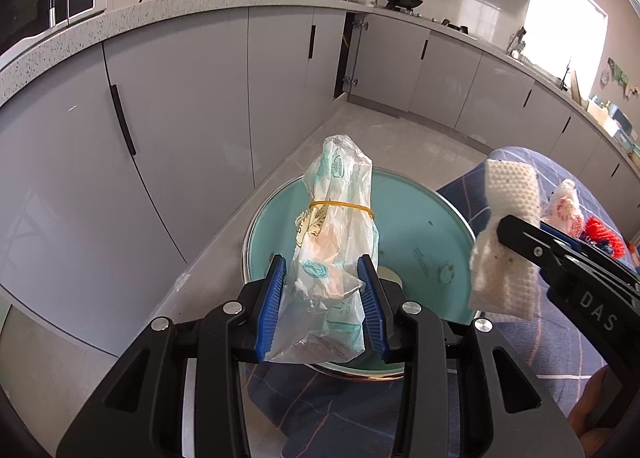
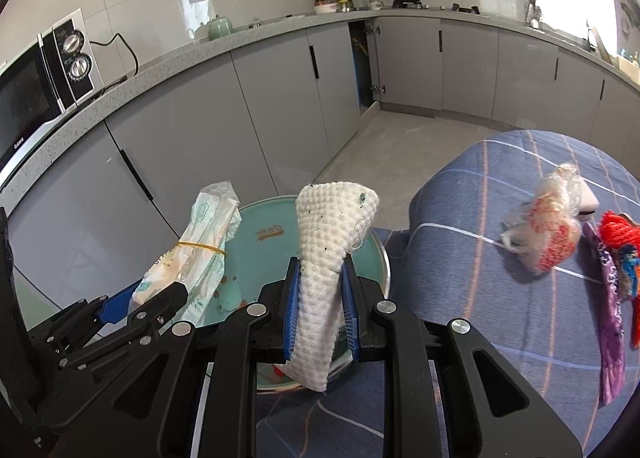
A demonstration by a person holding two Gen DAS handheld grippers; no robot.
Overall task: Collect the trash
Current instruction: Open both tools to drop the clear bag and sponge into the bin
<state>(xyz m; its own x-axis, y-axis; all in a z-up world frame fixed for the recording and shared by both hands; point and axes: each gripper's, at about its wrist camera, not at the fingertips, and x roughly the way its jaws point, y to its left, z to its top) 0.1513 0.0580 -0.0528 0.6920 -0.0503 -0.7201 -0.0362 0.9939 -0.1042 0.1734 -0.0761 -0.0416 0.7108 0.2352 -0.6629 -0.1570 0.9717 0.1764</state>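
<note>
- Left hand-held gripper (image 1: 323, 298): nearest the left wrist camera, its blue pads set partly apart and pressed against both sides of a plastic bag (image 1: 334, 258). The bag is crumpled, translucent, printed in teal, and cinched by a yellow rubber band (image 1: 342, 205).
- Right hand-held gripper (image 2: 320, 310): nearest the right wrist camera, jaws narrowed almost together and clamped on a white textured cloth (image 2: 326, 270) flecked with dark specks.
- Both loads hang above a round teal bin (image 1: 436, 250) with a metal rim, which stands at the edge of a surface draped in a blue checked cloth (image 2: 480, 226).
- Hidden or unclear: the lower end of the bag is cut off behind the left gripper's body; the bin's contents are largely screened by the two loads; a crumpled red-and-white wrapper (image 2: 548, 230) on the checked cloth is blurred, and the red and purple items beside it run out at the frame edge.
- Orientation: the bag's long axis runs away from the left gripper, its gathered end pointing up and forward. The white cloth likewise stands lengthwise out of the right gripper, wider end uppermost, tail hanging below the pads.
</note>
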